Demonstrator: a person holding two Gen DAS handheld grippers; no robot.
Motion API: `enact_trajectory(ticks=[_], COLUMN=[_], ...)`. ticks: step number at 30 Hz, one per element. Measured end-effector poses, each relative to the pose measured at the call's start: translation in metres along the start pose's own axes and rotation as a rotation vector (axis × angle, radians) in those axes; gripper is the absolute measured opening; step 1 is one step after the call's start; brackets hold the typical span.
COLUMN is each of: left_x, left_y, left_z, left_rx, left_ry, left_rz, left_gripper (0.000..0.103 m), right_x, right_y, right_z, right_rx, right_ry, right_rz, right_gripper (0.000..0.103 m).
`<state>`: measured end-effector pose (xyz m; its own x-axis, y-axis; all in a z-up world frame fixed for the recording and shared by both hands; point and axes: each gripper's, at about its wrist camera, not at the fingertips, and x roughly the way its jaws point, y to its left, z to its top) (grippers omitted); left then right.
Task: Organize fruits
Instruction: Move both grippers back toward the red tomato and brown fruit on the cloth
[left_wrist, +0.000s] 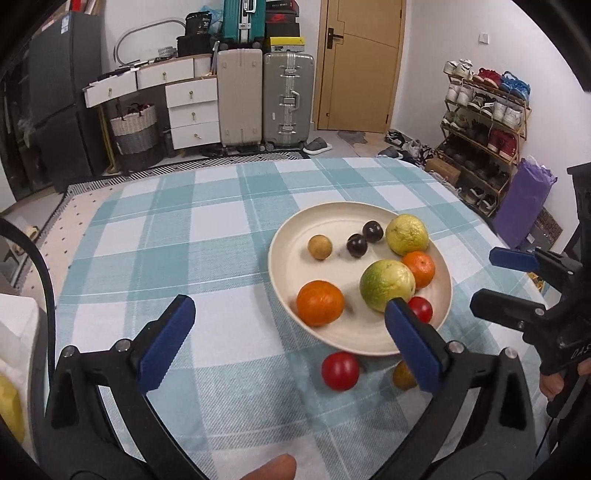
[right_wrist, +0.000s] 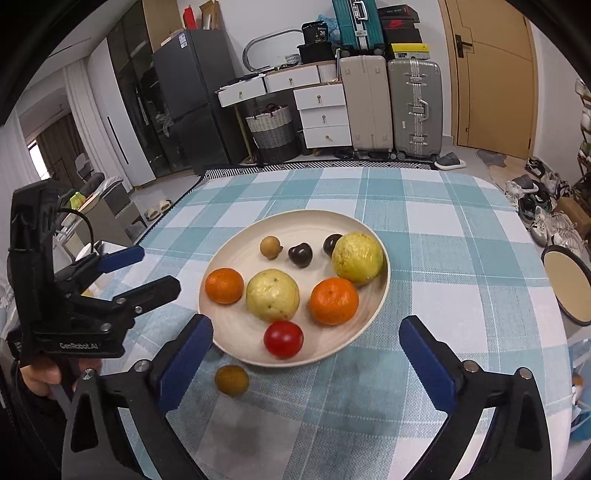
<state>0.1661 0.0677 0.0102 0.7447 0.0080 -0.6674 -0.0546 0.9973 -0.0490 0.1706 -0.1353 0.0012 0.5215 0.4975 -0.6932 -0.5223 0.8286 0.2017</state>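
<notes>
Claws are seen nearest in both wrist views, each spread wide with nothing between the blue pads. The left claw (left_wrist: 288, 341) is held over the near part of the desk (left_wrist: 177, 240), which is covered by a teal and white checked cloth; its right pad overlaps the near rim of the plate in the picture. The right claw (right_wrist: 306, 363) is likewise held apart above the cloth, just short of the plate (right_wrist: 236, 332).

Two fruits are found off the plate, on the cloth by its near rim: a red tomato (left_wrist: 340, 370) and a small brown longan (right_wrist: 231, 380), the latter partly hidden behind the left claw's pad in the left view.

On the cream plate, a second red tomato (right_wrist: 283, 339) is set closest to the near rim. Behind it, a yellow-green guava (right_wrist: 272, 294) is flanked by two oranges, one to the left (right_wrist: 224, 285) and one to the right (right_wrist: 334, 301). Further back, a second guava (right_wrist: 357, 257) is placed at the right rim, with two dark round fruits (right_wrist: 300, 255) and another longan (right_wrist: 270, 247) beside it.

Beyond the desk, two upright suitcases (right_wrist: 391, 107), a white chest of drawers (right_wrist: 323, 110) and a woven basket (right_wrist: 271, 127) are seen against the far wall.
</notes>
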Motion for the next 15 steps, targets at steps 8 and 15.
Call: enact_trajectory(ticks=[8,15], left_x=[-0.027,-0.034], left_y=[0.000,0.006], left_z=[-0.017,-0.032], left_rx=[-0.008,-0.035], left_ry=[-0.007,0.003], left_rz=[0.020,0.007], left_gripper=[0.102,0.102], right_x=[-0.006,-0.010], right_y=[0.005,0.012], right_z=[-0.010,-0.022], right_rx=[0.021,0.032], right_ry=[0.013,0.015], right_rz=[0.006,-0.025], right_gripper=[0.103,0.103])
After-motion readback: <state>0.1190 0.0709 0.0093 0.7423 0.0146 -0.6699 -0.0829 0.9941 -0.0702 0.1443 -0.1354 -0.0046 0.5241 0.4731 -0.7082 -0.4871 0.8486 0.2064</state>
